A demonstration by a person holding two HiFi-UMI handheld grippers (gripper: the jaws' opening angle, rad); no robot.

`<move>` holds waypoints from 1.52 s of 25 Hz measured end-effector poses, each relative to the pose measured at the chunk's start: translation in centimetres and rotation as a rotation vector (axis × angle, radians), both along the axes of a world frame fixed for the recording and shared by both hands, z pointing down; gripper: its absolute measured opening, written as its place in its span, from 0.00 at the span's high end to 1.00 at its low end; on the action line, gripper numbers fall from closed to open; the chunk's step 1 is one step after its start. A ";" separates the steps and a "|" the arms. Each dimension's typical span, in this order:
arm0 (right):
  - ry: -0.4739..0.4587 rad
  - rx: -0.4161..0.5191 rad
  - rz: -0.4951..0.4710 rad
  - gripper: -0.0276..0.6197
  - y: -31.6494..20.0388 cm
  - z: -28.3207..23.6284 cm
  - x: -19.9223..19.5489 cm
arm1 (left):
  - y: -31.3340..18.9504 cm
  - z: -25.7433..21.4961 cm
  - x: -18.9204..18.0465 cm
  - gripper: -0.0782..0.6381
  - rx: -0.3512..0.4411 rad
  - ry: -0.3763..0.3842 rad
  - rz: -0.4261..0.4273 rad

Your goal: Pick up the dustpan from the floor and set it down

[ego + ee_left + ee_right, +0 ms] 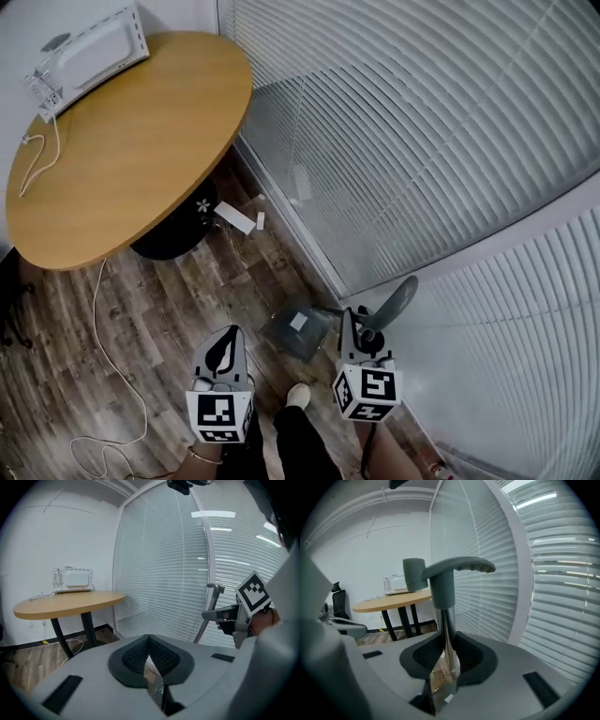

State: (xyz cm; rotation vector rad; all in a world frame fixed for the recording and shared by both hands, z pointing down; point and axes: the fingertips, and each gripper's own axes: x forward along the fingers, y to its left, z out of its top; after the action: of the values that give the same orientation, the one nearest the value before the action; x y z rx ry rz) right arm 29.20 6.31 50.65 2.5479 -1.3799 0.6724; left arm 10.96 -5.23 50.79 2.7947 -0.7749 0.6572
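Grey tongs (223, 345), black mesh pads (165, 656), black-and-white marker cubes (221, 416), dark trousers (306, 442)

In the head view the right gripper (351, 319) hides part of the stem of the grey long-handled plastic dustpan (281, 336). In the right gripper view its pan is out of sight below the jaws. The round wooden surface (131, 159) covers most of its black pedestal base (173, 239). At the near right edge, a small red-tipped object (436, 469) is cut off and too small to tell.

Office setting. Glass partition walls (422, 141) hung with horizontal blinds, wood-plank floor (141, 319). Round wooden table (131, 159) carrying a white countertop oven (89, 52); black office chair (338, 603) nearby.
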 end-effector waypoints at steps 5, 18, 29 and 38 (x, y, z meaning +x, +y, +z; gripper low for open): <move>0.010 0.020 -0.052 0.80 0.1 -4.6 -1.3 | 1.0 -4.3 -2.2 0.87 -0.040 0.008 -0.108; 0.022 0.052 -0.264 0.80 -1.6 -9.3 -6.9 | 2.6 -9.7 -8.0 0.87 0.023 0.026 -0.223; -0.013 0.021 -0.386 0.80 -4.9 -8.1 -12.5 | 0.6 -8.9 -14.8 0.87 0.006 0.028 -0.349; 0.015 0.030 -0.527 0.80 -10.4 -10.1 -19.4 | -2.7 -10.6 -20.4 0.87 0.036 0.049 -0.418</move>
State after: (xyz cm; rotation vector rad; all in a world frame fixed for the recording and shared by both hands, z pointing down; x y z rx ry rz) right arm 9.76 -4.07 40.52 2.0531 -1.9497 0.5300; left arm -9.45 -7.90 40.14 2.5422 -1.3174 0.4990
